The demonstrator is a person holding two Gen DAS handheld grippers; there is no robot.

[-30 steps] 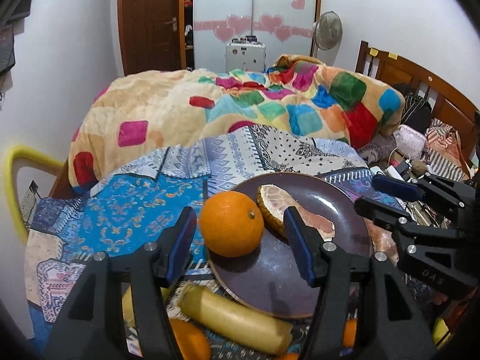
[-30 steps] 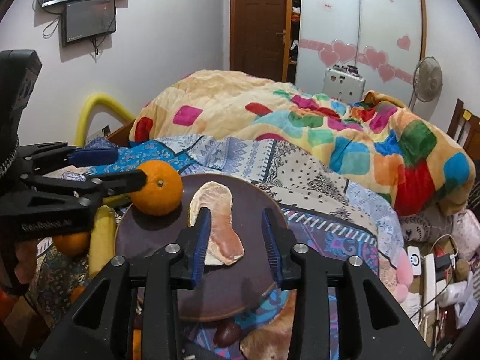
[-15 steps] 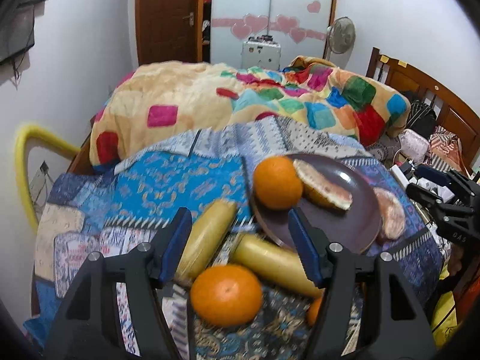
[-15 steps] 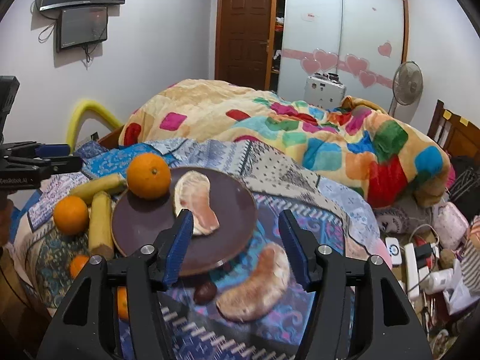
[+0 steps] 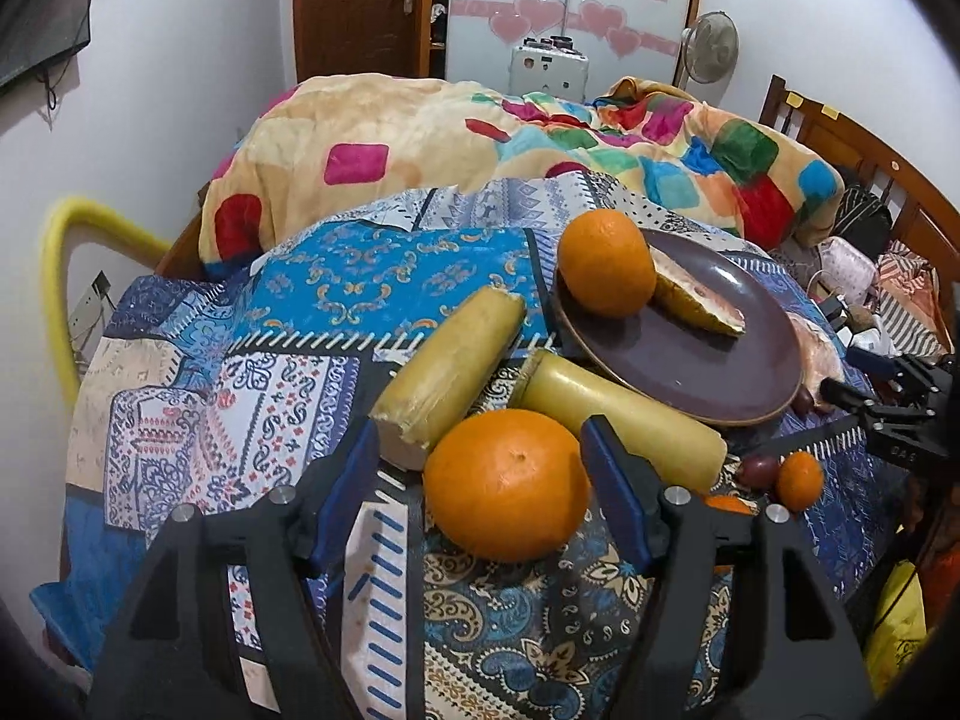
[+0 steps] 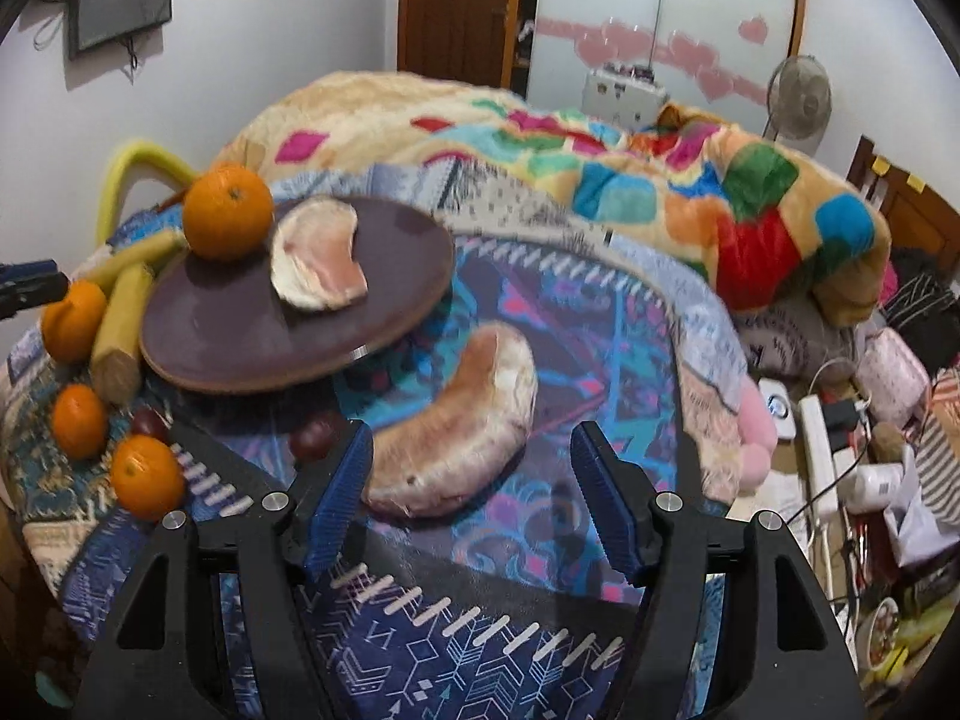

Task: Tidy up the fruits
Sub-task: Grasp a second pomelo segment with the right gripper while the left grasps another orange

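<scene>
Left wrist view: left tongs [image 5: 480, 468] are seen spread apart, jaws just widened, with a large orange [image 5: 507, 483] framed between the pads but not pressed by them. It lies on the patterned bedspread [image 5: 372, 276] of the bed. 2 yellow-green stalk pieces [image 5: 453, 372] are laid just behind it, near the brown plate [image 5: 690, 360]. On the plate a second orange [image 5: 606, 270] and a pomelo segment [image 5: 699, 306] are seen, touching. 1 small orange [image 5: 800, 480] is seen at right.

Right wrist view: right tongs [image 6: 471, 495] are likewise released, jaws just widened, nothing gripped. A loose pomelo segment [image 6: 462, 432] is framed between the pads, lying on the bedspread just beside the plate's near rim. A dark round fruit [image 6: 312, 435] sits beside the left pad. 2 more small oranges [image 6: 147, 477] are seen at lower left.
</scene>
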